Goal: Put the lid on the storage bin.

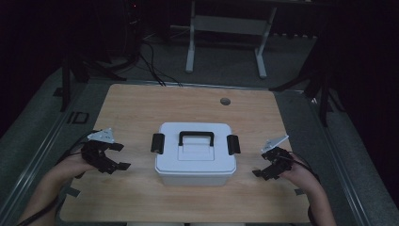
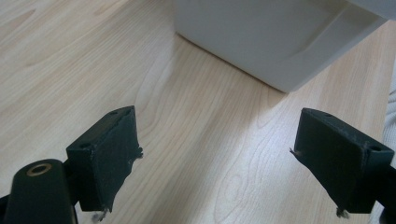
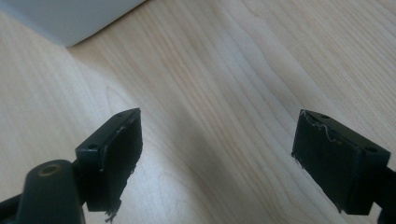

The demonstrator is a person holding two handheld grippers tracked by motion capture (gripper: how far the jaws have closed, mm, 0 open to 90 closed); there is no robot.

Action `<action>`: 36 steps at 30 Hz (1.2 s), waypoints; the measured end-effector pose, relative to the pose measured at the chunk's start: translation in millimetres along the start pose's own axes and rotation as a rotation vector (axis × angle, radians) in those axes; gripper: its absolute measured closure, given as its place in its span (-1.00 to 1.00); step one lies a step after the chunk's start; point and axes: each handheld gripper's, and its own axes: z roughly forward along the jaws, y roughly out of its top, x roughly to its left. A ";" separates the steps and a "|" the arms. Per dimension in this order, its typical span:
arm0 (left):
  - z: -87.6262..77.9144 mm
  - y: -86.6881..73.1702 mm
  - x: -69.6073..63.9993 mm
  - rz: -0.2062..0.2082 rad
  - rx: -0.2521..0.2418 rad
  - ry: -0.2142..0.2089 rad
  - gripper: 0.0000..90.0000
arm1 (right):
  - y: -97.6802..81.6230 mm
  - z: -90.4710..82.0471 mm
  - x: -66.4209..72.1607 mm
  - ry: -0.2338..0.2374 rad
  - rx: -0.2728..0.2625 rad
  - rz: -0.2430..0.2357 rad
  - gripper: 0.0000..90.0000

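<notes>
with the white storage box (image 1: 195,153) mid-table, latched shut, and the left gripper (image 1: 123,156) and right gripper (image 1: 259,165) both spread empty beside it, a jaw could slip off a black side latch (image 1: 157,143) and shove the box askew.

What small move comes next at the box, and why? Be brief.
Probably bring both grippers in to the black latches on the box. The lid is on with both latches down, and the left gripper and right gripper stand open on either side, apart from it.
</notes>
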 end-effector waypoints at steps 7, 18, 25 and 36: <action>10.8 -21.3 -2.1 -0.016 0.028 0.010 -0.69 | -11.3 5.8 -3.2 -0.039 -0.045 0.046 -0.65; 15.9 -46.5 -1.1 -0.085 -0.048 0.053 -0.69 | -29.4 13.9 -13.8 -0.186 -0.159 0.231 -0.69; 16.2 -56.6 3.8 -0.132 -0.068 0.103 -0.69 | -40.6 12.8 -23.0 -0.314 -0.248 0.384 -0.70; 19.2 -59.2 14.2 -0.225 -0.048 0.300 -0.73 | -52.7 14.3 -32.8 -0.370 -0.287 0.515 -0.72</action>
